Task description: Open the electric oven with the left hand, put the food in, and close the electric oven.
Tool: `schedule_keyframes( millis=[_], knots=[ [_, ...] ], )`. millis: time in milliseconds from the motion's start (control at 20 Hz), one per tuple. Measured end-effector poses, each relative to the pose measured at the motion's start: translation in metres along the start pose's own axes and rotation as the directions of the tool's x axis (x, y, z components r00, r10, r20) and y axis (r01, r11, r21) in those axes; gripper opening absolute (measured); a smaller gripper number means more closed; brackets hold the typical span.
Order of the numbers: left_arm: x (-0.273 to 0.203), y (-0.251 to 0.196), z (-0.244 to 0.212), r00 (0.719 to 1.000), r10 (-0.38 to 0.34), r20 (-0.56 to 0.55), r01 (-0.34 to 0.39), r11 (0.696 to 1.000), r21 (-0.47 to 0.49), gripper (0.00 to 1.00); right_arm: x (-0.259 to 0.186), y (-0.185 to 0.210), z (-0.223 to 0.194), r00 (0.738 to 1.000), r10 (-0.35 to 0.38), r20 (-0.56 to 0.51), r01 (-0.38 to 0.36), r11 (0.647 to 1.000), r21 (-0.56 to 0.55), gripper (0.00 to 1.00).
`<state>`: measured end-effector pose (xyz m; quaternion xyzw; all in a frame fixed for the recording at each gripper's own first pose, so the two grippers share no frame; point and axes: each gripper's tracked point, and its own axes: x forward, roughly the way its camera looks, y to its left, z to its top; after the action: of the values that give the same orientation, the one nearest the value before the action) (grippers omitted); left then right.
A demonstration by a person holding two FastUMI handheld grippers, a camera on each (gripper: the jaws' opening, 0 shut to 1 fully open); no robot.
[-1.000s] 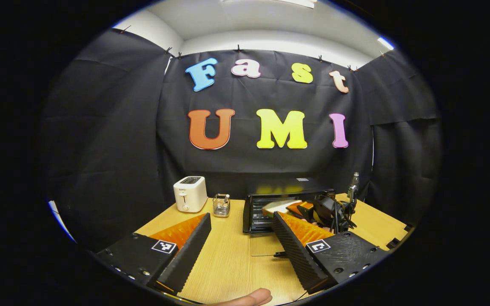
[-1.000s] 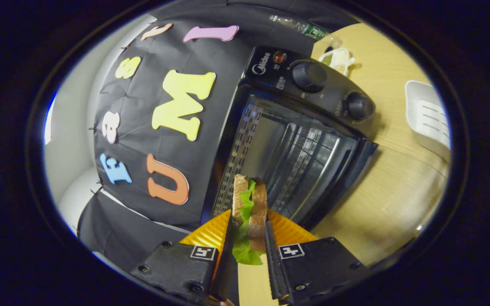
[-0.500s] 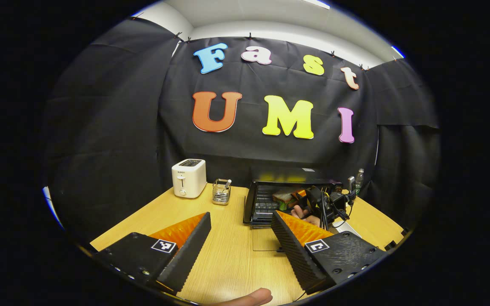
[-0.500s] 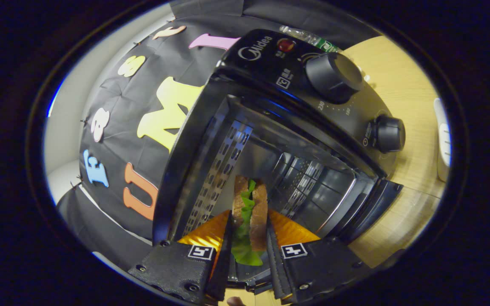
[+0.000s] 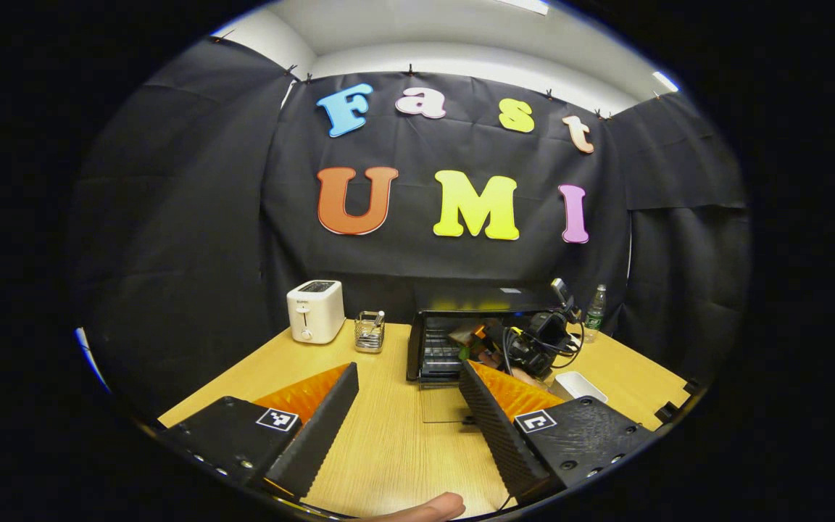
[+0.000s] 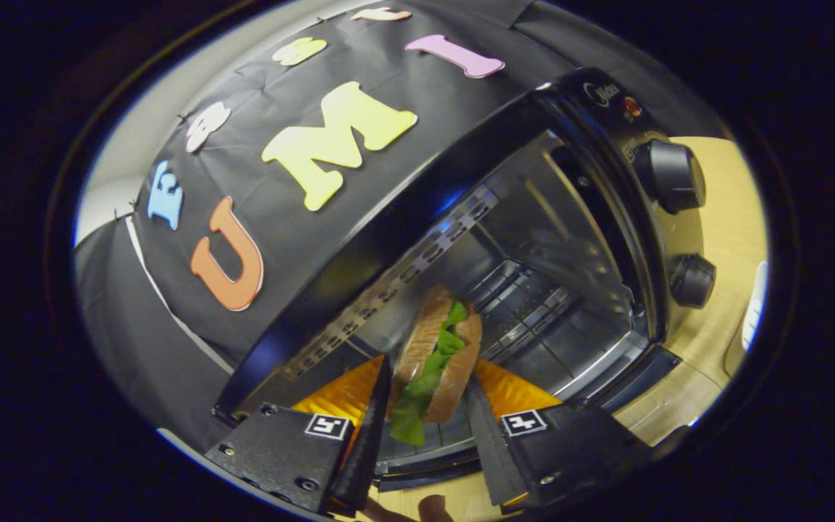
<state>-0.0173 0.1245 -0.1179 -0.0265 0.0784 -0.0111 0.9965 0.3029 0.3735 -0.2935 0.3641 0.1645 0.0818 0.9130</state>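
The black electric oven [image 5: 483, 304] stands at the back of the wooden table, its glass door [image 5: 441, 403] folded down flat. My right gripper [image 5: 515, 349] reaches into its mouth. In the right gripper view that gripper [image 6: 428, 377] is shut on the sandwich [image 6: 435, 348], two browned bread slices with green lettuce, tilted between the fingers. The sandwich hangs inside the oven [image 6: 606, 109] cavity, just above the wire rack [image 6: 533, 319]. My left gripper [image 5: 406, 370] is open with nothing in it, held back over the table in front of the door.
A white toaster [image 5: 314, 310] and a small wire holder [image 5: 369, 332] stand left of the oven. A bottle [image 5: 594, 312] and a white tray [image 5: 581, 384] are to its right. Two knobs [image 6: 671, 185] sit on the oven's panel. A thumb [image 5: 425, 507] shows at the bottom.
My right gripper has carried the sandwich from in front of the oven into the cavity and rolled, so the sandwich now sits tilted. The left gripper has only drifted slightly.
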Motion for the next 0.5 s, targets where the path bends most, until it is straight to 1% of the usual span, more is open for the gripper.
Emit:
schedule_keyframes(
  millis=[100,150,200,250,300,400,500],
  knots=[
    [0.000,0.001,-0.001,1.000,0.001,-0.004,-0.001,1.000,0.001,0.93,0.001,-0.002,-0.001,1.000,-0.016,-0.013,0.016,1.000,-0.024,0.67],
    [-0.001,0.002,-0.002,1.000,0.007,-0.007,-0.007,1.000,0.002,0.93,0.000,0.004,-0.001,1.000,-0.015,-0.017,0.013,0.998,-0.058,0.76],
    [0.001,0.004,-0.004,1.000,0.011,-0.008,-0.011,1.000,0.003,0.93,-0.003,0.008,-0.001,1.000,-0.014,-0.016,0.012,0.996,-0.083,0.80],
    [0.001,0.006,-0.005,1.000,0.019,-0.009,-0.019,1.000,0.004,0.93,-0.002,0.011,-0.004,0.999,-0.015,-0.041,0.010,0.993,-0.119,0.88],
    [0.001,0.009,-0.007,0.999,0.030,-0.015,-0.030,1.000,0.002,0.93,-0.002,0.013,-0.009,0.997,-0.023,-0.067,0.012,0.985,-0.170,0.91],
    [0.003,0.012,-0.012,0.999,0.044,-0.030,-0.044,0.999,-0.001,0.93,0.001,0.010,-0.021,0.992,-0.072,-0.108,0.036,0.953,-0.301,0.92],
    [0.005,0.010,-0.013,0.998,0.042,-0.039,-0.042,0.999,-0.009,0.93,0.000,0.003,-0.028,0.983,-0.128,-0.135,0.061,0.908,-0.415,1.00]
  ],
)
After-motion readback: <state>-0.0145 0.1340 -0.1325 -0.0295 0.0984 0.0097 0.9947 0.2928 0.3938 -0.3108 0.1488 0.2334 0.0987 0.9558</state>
